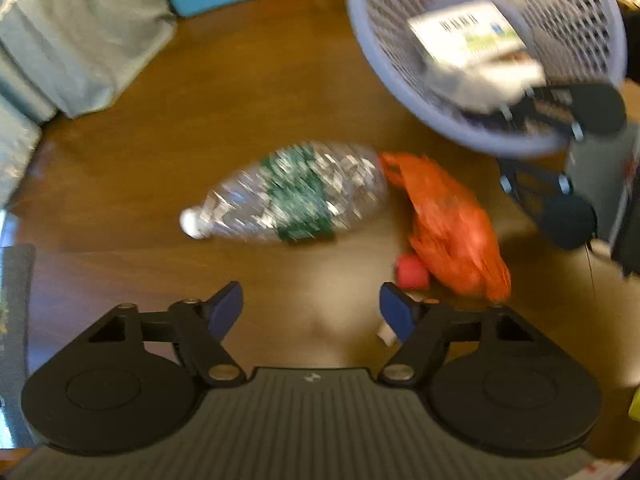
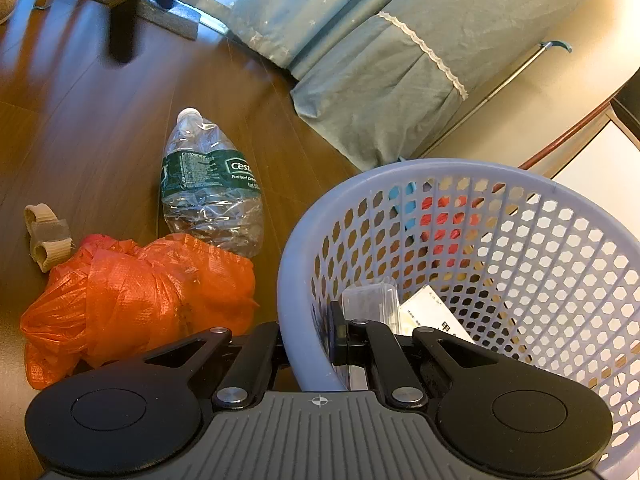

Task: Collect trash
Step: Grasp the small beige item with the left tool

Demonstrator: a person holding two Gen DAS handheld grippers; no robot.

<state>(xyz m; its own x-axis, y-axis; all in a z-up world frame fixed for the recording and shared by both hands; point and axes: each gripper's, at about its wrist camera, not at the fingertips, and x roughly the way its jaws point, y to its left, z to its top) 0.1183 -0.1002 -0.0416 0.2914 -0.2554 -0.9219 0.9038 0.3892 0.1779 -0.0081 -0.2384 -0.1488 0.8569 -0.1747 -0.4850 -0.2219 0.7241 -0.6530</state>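
Right tool (image 2: 308, 344) grips the basket (image 2: 520, 176) rim; card and box already inside. Left tool (image 1: 311, 312), wide, faces bottle (image 1: 292, 192) at twelve o'clock, orange bag (image 1: 452, 224) at two.

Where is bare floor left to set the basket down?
Bare wood lies between the open left gripper and the bottle, and beyond the bottle toward the bedskirt. It is crowded where bottle, orange bag and basket meet.

The left claw (image 1: 311, 312) hangs low with its blue-padded fingers (image 1: 228, 308) spread wide apart and nothing between them. The right claw (image 2: 310, 344) is clamped on the basket rim (image 2: 296, 280), one finger outside the wall, one inside
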